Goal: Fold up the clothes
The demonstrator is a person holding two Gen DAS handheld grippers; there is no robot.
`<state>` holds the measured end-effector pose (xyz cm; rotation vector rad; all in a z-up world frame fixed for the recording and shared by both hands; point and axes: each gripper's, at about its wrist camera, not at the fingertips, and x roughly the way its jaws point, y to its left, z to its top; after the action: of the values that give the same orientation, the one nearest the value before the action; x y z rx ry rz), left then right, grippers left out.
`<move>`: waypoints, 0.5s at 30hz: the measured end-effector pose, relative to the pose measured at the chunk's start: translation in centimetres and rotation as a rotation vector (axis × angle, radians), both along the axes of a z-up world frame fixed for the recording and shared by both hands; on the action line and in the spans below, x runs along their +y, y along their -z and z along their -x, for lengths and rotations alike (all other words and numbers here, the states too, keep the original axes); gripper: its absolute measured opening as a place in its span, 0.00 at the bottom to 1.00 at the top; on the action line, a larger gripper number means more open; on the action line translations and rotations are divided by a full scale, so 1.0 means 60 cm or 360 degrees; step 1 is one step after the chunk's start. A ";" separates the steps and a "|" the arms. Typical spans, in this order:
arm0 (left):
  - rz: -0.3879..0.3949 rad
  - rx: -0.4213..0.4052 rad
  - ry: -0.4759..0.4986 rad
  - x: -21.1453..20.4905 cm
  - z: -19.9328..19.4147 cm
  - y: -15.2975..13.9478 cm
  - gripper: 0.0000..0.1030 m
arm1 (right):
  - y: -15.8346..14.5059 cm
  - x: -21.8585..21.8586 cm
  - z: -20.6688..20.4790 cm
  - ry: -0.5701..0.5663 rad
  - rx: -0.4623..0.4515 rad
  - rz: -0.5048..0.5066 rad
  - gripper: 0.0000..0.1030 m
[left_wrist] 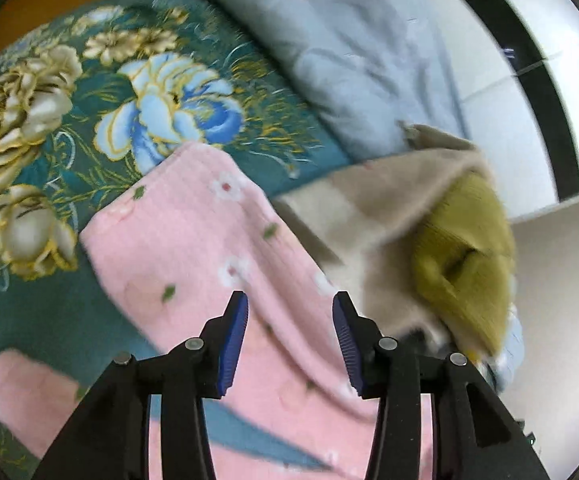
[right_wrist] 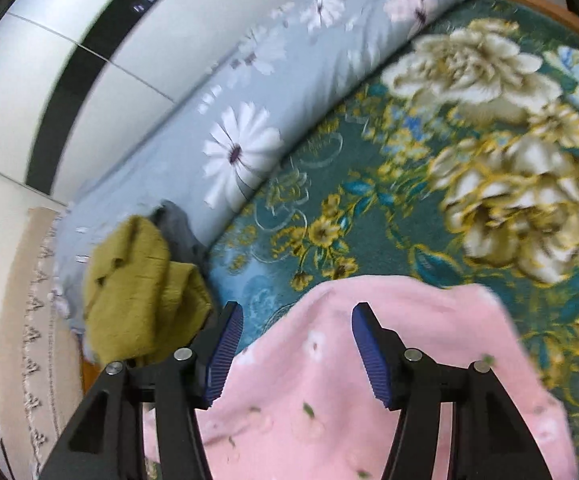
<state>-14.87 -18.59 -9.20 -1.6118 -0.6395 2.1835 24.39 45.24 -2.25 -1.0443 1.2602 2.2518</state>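
Note:
A pink fleece garment (left_wrist: 193,236) with small flowers lies spread on the green floral bedspread (left_wrist: 69,120). My left gripper (left_wrist: 290,304) hovers open over it, blue pads apart, nothing held between them. In the right wrist view the same pink garment (right_wrist: 393,328) fills the lower middle, and my right gripper (right_wrist: 297,314) stands open above its upper edge. A beige garment (left_wrist: 381,200) and an olive-yellow knit (left_wrist: 465,256) lie in a heap at the right of the left wrist view. The olive knit (right_wrist: 137,292) sits left of my right gripper.
A rolled light-blue quilt (right_wrist: 257,120) with white daisies runs along the far side of the bed, also light-blue quilt (left_wrist: 349,60). White wardrobe panels with a black strip (right_wrist: 73,80) stand behind. A beige rug (right_wrist: 29,340) lies on the floor at left.

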 end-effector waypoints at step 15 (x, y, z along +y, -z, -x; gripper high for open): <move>-0.0190 -0.0009 -0.0343 -0.189 -0.240 0.014 0.53 | 0.153 -0.003 -0.482 0.0447 -0.0060 0.0408 0.61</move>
<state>-0.44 -29.93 -10.06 -1.5511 -0.9663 2.2403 53.32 45.07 -11.41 -0.9209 1.6003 1.8895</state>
